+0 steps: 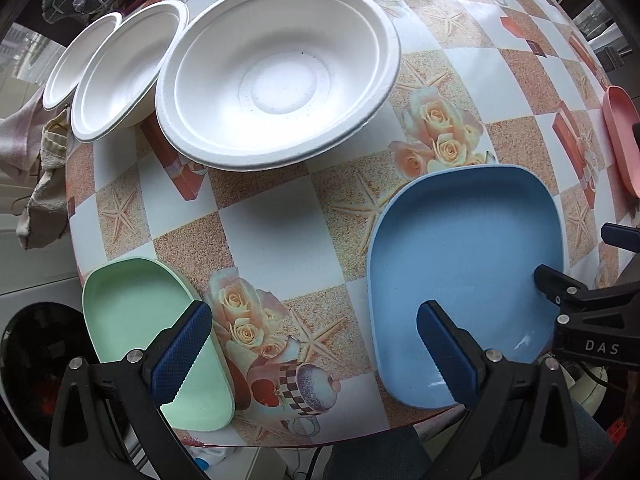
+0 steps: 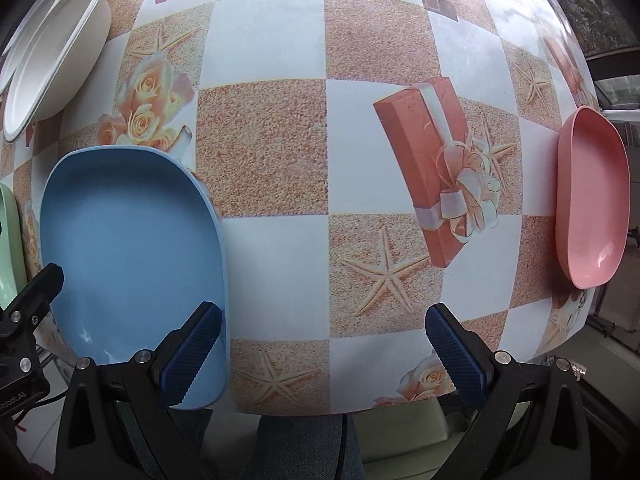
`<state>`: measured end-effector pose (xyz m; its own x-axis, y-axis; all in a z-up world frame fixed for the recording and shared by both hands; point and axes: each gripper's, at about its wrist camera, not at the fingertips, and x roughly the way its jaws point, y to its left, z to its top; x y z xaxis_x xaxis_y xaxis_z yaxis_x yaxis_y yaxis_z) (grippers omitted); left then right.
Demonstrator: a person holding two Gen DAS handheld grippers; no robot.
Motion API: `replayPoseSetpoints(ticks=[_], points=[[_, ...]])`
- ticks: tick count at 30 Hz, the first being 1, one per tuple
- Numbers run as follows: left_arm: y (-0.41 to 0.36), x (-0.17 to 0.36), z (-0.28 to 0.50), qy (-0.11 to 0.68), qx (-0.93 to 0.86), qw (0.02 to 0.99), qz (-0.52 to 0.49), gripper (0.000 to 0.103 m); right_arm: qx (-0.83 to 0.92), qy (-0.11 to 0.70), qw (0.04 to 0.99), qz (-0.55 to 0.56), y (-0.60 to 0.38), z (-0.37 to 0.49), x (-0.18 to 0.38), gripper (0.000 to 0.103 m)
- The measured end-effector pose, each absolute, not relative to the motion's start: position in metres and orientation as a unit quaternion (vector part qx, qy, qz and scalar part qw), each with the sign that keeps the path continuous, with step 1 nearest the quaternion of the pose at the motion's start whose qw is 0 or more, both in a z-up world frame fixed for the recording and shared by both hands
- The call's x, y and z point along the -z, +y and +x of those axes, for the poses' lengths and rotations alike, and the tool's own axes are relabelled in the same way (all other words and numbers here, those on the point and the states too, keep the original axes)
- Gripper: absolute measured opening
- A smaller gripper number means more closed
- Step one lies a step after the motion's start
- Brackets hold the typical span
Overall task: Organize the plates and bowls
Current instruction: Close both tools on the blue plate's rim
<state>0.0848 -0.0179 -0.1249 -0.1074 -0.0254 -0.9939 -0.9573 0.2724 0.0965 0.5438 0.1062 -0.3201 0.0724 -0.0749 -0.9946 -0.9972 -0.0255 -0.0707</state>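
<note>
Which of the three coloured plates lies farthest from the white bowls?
The pink plate, alone at the table's right edge. The blue plate and the green plate both lie nearer the white bowls.

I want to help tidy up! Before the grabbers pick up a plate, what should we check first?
1. Left gripper open and holding nothing: ok.
2. Right gripper open and holding nothing: ok.
3. Blue plate lying flat with nothing on it: ok.
4. Green plate and pink plate fully on the table: not ok, both overhang its edge.
5. Three white bowls standing upright: ok.
6. Bowls touching each other: cannot tell.
</note>
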Motion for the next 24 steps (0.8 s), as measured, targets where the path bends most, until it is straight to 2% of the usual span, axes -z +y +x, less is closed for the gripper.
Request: replayPoseSetpoints(ticks=[7, 13, 24], points=[[-0.017, 0.14, 0.118, 0.592, -0.442, 0.528, -0.418, 0.103, -0.472, 0.508, 0.497, -0.521, 0.083, 0.635, 0.308, 0.103], [-0.018, 0.154, 0.127, 0.582, -0.443, 0.525, -0.435, 0.103, -0.479, 0.531, 0.477, -0.511, 0.073, 0.694, 0.319, 0.103], [0.004, 0.172, 0.106, 0.564, -0.415, 0.53, -0.478, 0.103, -0.483, 0.542, 0.473, -0.498, 0.075, 0.698, 0.321, 0.103]])
